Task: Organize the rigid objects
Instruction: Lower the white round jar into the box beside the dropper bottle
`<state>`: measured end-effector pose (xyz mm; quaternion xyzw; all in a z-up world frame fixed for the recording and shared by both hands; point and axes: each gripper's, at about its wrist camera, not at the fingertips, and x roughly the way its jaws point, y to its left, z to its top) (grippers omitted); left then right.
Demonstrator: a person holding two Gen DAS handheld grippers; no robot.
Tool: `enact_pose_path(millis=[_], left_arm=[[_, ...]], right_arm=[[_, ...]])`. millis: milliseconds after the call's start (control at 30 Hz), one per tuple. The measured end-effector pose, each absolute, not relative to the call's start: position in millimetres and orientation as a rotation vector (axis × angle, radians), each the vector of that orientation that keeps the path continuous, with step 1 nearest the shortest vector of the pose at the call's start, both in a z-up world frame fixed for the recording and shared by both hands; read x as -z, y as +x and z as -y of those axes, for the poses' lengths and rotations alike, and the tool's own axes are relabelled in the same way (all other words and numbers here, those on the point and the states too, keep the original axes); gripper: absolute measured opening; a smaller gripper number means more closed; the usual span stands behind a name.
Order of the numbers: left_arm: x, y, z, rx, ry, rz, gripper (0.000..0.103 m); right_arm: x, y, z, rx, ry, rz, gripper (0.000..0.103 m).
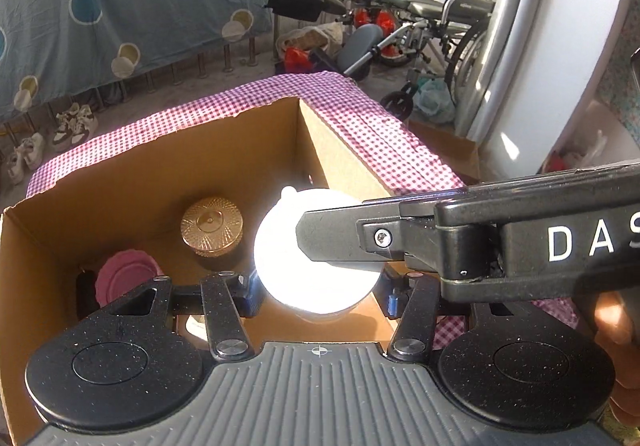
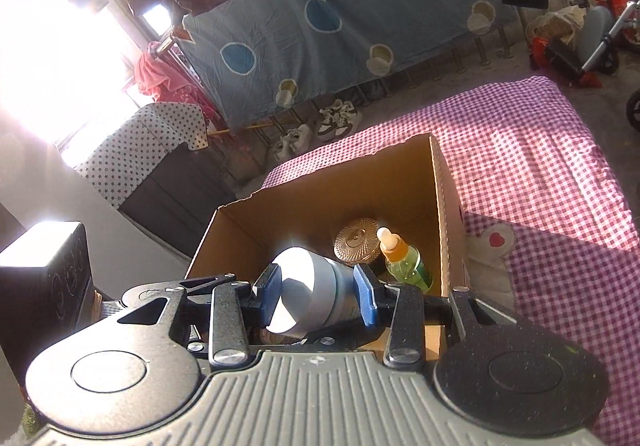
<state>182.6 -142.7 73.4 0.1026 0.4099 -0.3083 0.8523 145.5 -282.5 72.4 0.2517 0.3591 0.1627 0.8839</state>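
the open brown cardboard box (image 2: 442,182) stands on a table under a pink-and-white checked cloth (image 2: 540,150), and everything below is placed against that box.

the right gripper (image 2: 318,296) hangs over the near edge of the box, its two blue pads (image 2: 368,296) pinching a white round-lidded plastic jar with a grey body (image 2: 316,294), which lies tilted on its side between them, lid toward the left. the jar is above the box opening, not resting on the floor of the box.

the left gripper (image 1: 320,286) is also over the near side of the box. in its own view a bright white round thing, washed out by sun, fills the space between its fingers (image 1: 394,302); i cannot tell whether the pads press on it. the black body of the other gripper crosses in from the right there, lettered in white.

inside the box, near its far wall, sits a gold-coloured patterned round lid on a glass jar (image 2: 357,242). just right of it, against the right wall of the box, stands a green plastic bottle with an orange neck and pale cap (image 2: 406,260). at the left of the box floor lies a pink round ridged lid (image 1: 124,276).
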Motion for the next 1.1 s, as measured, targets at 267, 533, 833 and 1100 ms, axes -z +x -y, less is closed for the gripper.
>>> enact_pose_path(millis=[267,533,833,1100], left_arm=[[-62,188,147,0.628,0.275,-0.924,0.053],[-52,195,153,0.607,0.289,-0.949,0.053],[-52,195,154,0.588,0.305,-0.94,0.054],[-63,190,148,0.593,0.267,-0.9,0.081]], right_arm=[[-59,155,285,-0.344,0.508,-0.763,0.043],[-59,157,291,-0.341,0.51,-0.739,0.043],[-63,148,298,-0.329,0.53,-0.71,0.043],[-66,132,306,-0.317,0.581,-0.675,0.047]])
